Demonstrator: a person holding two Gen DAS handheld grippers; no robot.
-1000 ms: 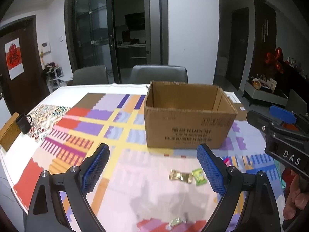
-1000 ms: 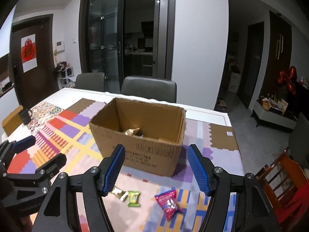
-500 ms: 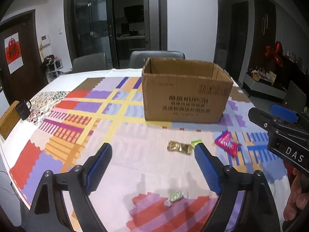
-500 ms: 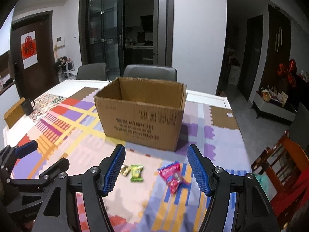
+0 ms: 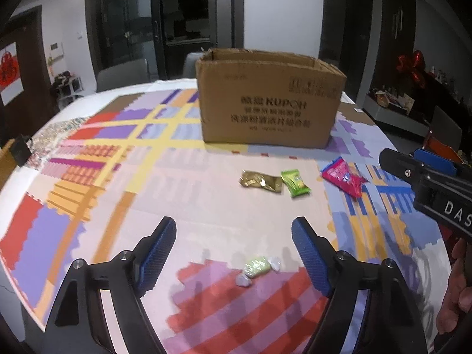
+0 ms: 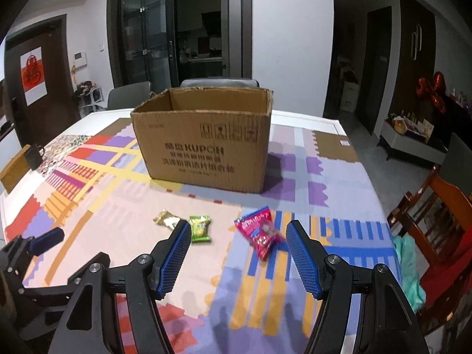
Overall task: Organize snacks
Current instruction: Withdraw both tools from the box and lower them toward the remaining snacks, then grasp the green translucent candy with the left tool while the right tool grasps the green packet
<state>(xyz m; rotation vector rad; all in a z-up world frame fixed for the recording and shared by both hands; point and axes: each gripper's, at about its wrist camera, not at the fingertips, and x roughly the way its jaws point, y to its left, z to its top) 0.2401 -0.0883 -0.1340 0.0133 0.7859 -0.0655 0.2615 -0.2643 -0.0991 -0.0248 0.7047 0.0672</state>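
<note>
I am in the reach-for-a-snack step, both tools angled down at the worktop. My left gripper has its jaws closing with nothing between them yet; the pale green candy lies just ahead, framed by them. My right gripper stands partly open and empty, the pink packet lying between its jaw tips. The gold packet and green packet lie beyond, before the cardboard box. Next, I judge: lower, pinch, carry to the box.
</note>
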